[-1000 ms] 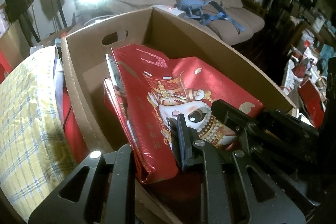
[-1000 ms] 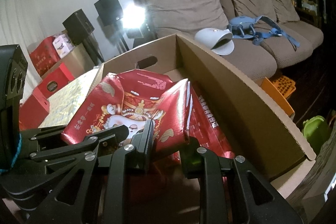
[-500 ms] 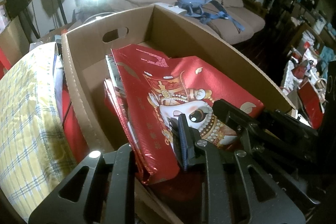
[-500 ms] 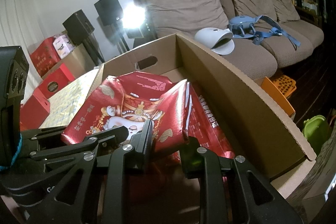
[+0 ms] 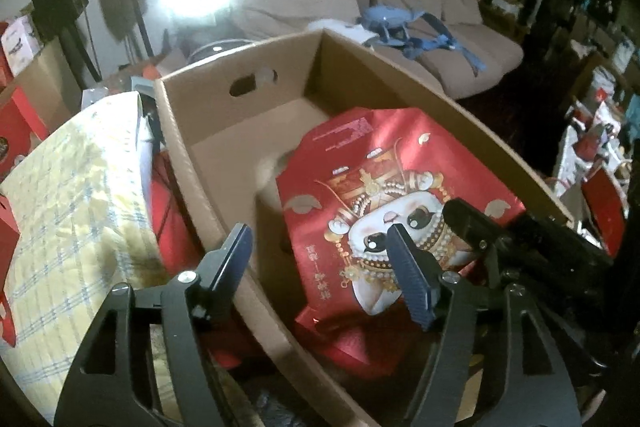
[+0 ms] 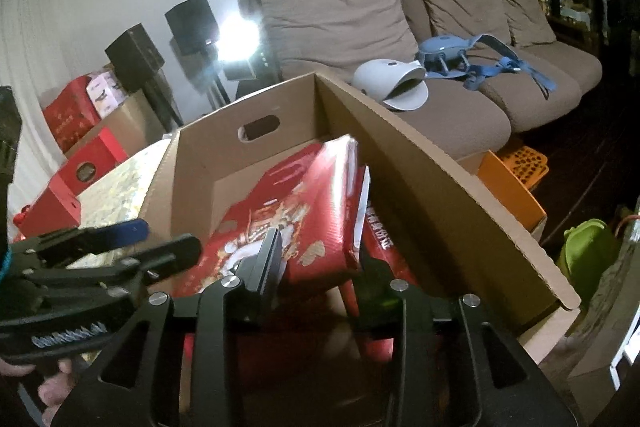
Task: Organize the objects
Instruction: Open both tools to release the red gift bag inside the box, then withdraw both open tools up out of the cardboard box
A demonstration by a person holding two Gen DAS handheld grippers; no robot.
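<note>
An open cardboard box (image 5: 188, 131) holds flat red printed packages (image 5: 384, 187). They lean toward the box's right wall in the right wrist view (image 6: 304, 211). My left gripper (image 5: 320, 259) is open and empty above the box's near left wall, one finger outside the box. My right gripper (image 6: 316, 267) is shut on the near edge of the top red package; the left gripper shows at the left of that view (image 6: 120, 247).
A yellow checked cloth (image 5: 68, 207) covers something left of the box. Red gift boxes (image 6: 72, 171) and black speakers (image 6: 136, 55) stand at left. A brown sofa (image 6: 440, 27) with a white cap and blue straps lies behind. An orange crate (image 6: 512, 171) sits at right.
My left gripper has opened, let go of the red package and pulled back. The package has tipped over toward the box's right wall. The right gripper still holds it.
</note>
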